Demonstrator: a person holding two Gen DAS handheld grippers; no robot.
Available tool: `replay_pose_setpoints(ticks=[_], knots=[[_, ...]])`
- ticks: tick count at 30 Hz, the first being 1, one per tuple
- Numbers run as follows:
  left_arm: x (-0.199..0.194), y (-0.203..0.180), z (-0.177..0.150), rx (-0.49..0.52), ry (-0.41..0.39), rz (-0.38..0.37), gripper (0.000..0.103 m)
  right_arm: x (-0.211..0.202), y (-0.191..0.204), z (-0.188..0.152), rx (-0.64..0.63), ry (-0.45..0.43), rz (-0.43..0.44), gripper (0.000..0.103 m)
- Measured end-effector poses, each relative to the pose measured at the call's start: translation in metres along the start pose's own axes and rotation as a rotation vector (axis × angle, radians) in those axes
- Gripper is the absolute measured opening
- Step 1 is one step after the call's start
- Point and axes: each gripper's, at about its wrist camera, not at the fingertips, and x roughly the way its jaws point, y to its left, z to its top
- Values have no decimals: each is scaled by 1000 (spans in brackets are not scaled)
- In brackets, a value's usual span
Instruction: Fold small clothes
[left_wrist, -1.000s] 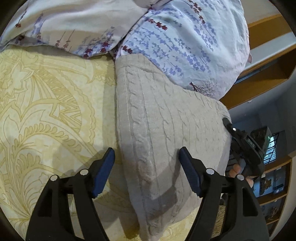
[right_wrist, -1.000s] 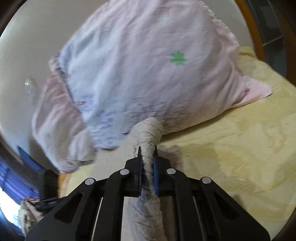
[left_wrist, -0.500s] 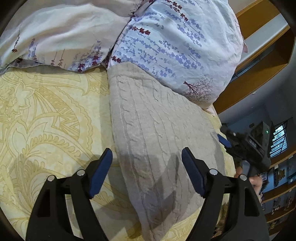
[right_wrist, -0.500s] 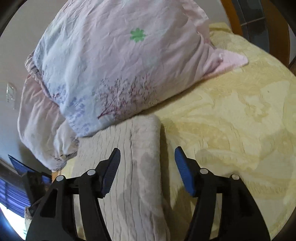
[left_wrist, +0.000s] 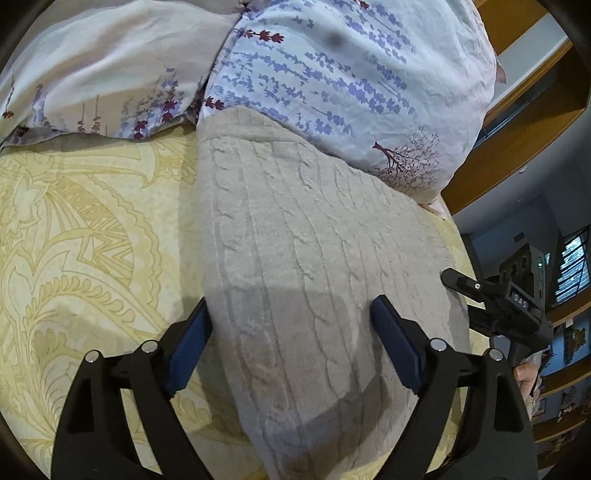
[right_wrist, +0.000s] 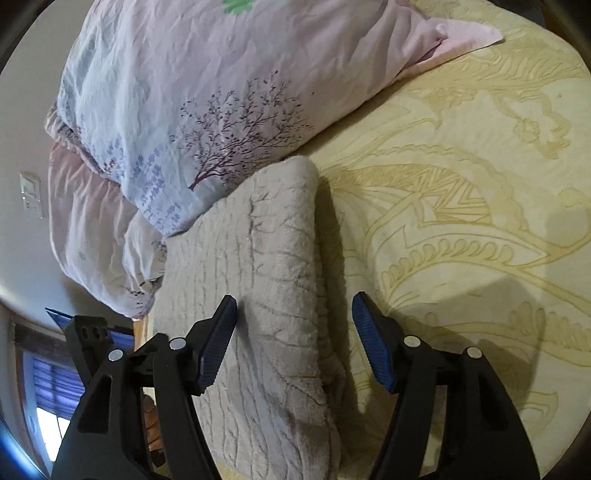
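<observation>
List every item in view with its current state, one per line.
Knit garment: folded, flat on the bedspread, far end against a pillow.
Left claw: opening, pads clear of the knit.
Right claw: opening, straddling the folded edge.
Pillows: piled at the bed's head.

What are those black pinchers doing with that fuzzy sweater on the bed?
A person is folding a beige knit sweater on a yellow bedspread, with a pincher tool in each hand. The sweater lies folded, its far end against the flowery pillows. Neither tool grips it now. The left gripper hangs over one long edge and the right gripper over the other, thicker folded edge. Both sets of jaws are opening, and their blue pads are not pressing the knit.
</observation>
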Motion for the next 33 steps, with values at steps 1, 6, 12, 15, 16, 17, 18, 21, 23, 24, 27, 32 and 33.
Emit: replay_pose_setpoints(ticks=[1,6,12,15,16,17,18,21,23,24,27,32,33], knots=[[2,-3,2,0,2,3,88,0,0,0,-1,2,10,67],[10,-10,9,-12,17,-3,88,2,4,-2,-26,19,38,66],[18,-14,13,-27,16,-13,88,9,11,-7,-54,43,65,64],[17,-12,12,-32,14,-17,88,13,10,-11,-52,57,87,52],[14,-10,11,-32,13,-17,88,13,10,-11,-55,59,89,46],[13,-10,11,-30,13,-18,86,13,9,-12,-52,61,99,42],[13,-10,10,-27,11,-19,84,13,8,-12,-44,62,114,40],[8,-13,9,-6,2,-10,76,11,9,-14,-40,58,136,35],[4,-15,7,9,-10,-5,69,9,11,-15,-45,49,140,34],[1,-16,6,16,-17,-2,65,8,13,-16,-46,44,143,33],[-6,-17,4,23,-38,-4,52,5,17,-17,-50,32,150,32],[-23,-20,-2,49,-61,-32,41,-5,29,-23,-64,11,174,31],[-27,-21,-4,63,-63,-34,41,-6,32,-25,-71,10,176,31]])
